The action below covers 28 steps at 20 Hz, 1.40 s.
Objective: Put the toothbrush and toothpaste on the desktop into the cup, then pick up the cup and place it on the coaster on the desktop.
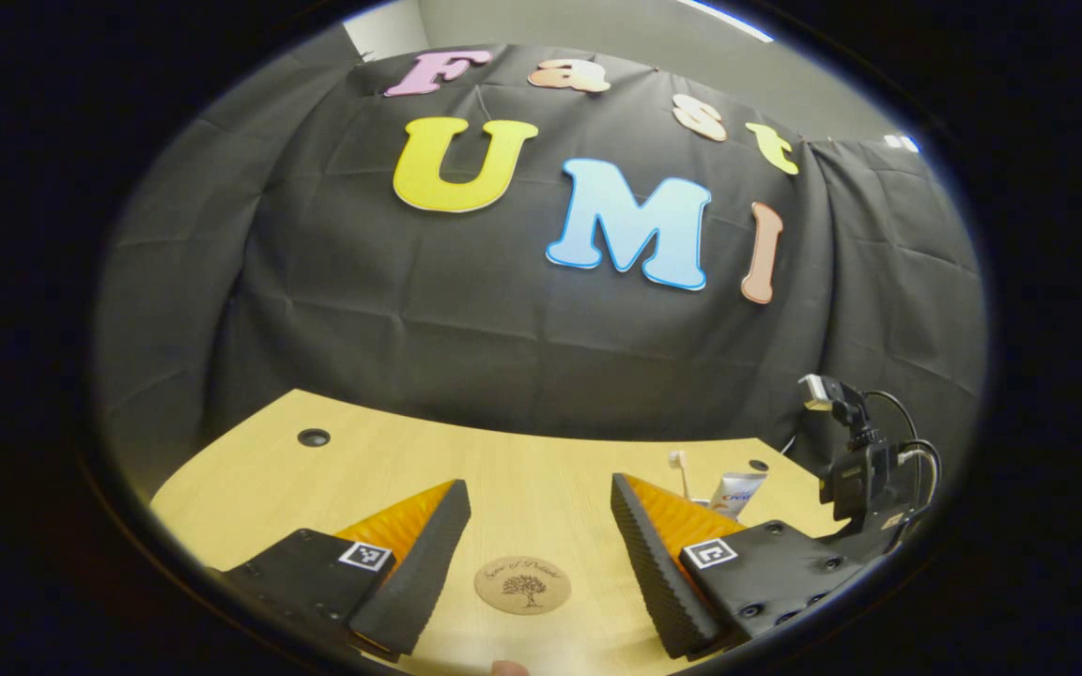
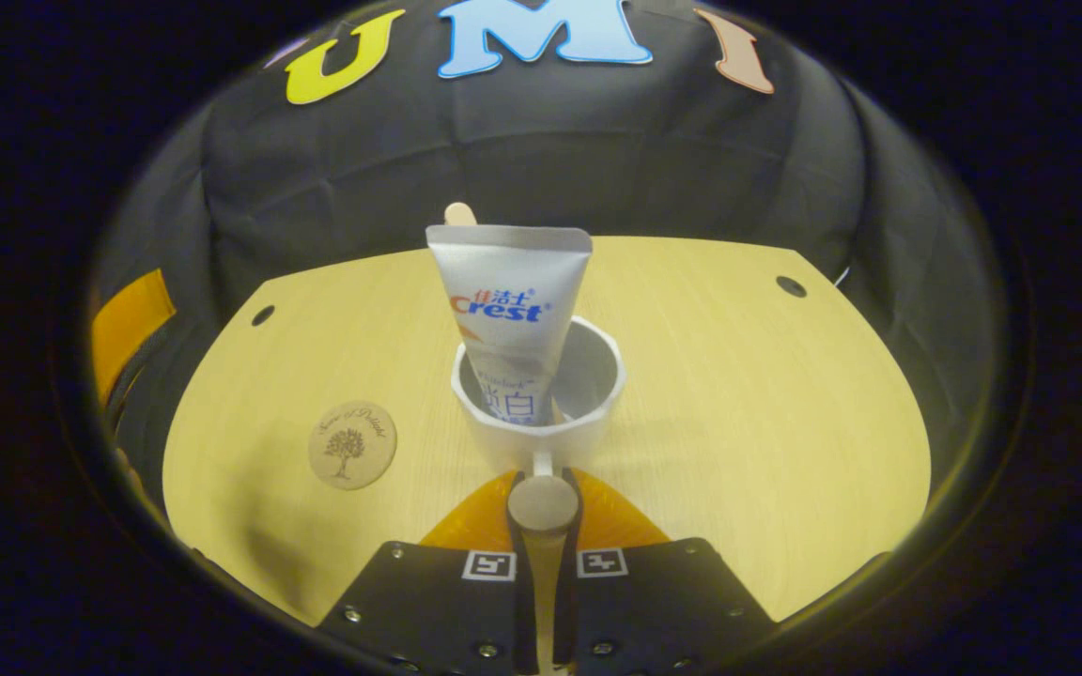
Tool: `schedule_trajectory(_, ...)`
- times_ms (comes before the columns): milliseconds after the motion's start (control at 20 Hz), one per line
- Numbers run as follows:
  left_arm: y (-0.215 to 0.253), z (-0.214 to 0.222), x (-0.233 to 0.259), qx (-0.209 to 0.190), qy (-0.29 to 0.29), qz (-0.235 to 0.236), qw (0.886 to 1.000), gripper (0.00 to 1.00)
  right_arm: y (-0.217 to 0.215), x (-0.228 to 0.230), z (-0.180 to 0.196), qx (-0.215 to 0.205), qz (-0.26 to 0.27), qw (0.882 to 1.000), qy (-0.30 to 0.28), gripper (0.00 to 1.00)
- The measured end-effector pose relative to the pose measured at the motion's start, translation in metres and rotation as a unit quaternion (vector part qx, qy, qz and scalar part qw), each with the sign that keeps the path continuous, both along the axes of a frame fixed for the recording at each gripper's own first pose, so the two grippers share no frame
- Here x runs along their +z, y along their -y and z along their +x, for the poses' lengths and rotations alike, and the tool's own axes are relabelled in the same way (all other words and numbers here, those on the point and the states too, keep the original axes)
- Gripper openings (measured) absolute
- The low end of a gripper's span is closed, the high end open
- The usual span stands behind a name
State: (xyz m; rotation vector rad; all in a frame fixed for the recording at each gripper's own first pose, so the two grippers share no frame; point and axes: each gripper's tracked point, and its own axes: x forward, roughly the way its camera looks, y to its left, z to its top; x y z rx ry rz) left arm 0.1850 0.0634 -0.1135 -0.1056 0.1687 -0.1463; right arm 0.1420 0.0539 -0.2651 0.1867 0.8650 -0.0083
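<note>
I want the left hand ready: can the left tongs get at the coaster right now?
Probably yes. The left tongs are open, and the coaster lies bare on the desktop just ahead between them, nothing over it.

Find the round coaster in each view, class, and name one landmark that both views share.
Left gripper view: the coaster lies on the desk at bottom centre, between the open claw's fingers.
Right gripper view: it lies at lower left, left of the cup.
Shared landmark: the toothpaste.

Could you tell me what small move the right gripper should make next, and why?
Probably lift the cup and carry it left to the coaster: the right gripper is shut on its handle, the toothpaste and toothbrush stand inside.
</note>
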Motion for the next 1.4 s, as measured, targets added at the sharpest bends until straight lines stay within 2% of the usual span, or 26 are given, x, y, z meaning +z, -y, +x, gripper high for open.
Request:
schedule_trajectory(250,-0.008,-0.005,0.003,0.005,0.004,0.000,1.000,0.94,-0.022,0.005,-0.001,0.024,0.006,0.999,0.022,0.09)
schedule_trajectory(650,-0.046,-0.020,0.005,0.030,0.006,0.006,1.000,0.94,-0.072,0.016,0.006,0.054,0.025,0.996,0.062,0.09)
schedule_trajectory(850,-0.065,-0.030,0.011,0.043,0.011,0.010,0.999,0.97,-0.090,0.024,0.012,0.061,0.035,0.994,0.081,0.09)
schedule_trajectory(1000,-0.079,-0.037,0.013,0.053,0.013,0.010,0.998,0.94,-0.106,0.032,0.015,0.069,0.041,0.992,0.093,0.08)
schedule_trajectory(1400,-0.100,-0.049,0.018,0.067,0.016,0.007,0.998,0.94,-0.144,0.034,0.015,0.094,0.030,0.989,0.110,0.09)
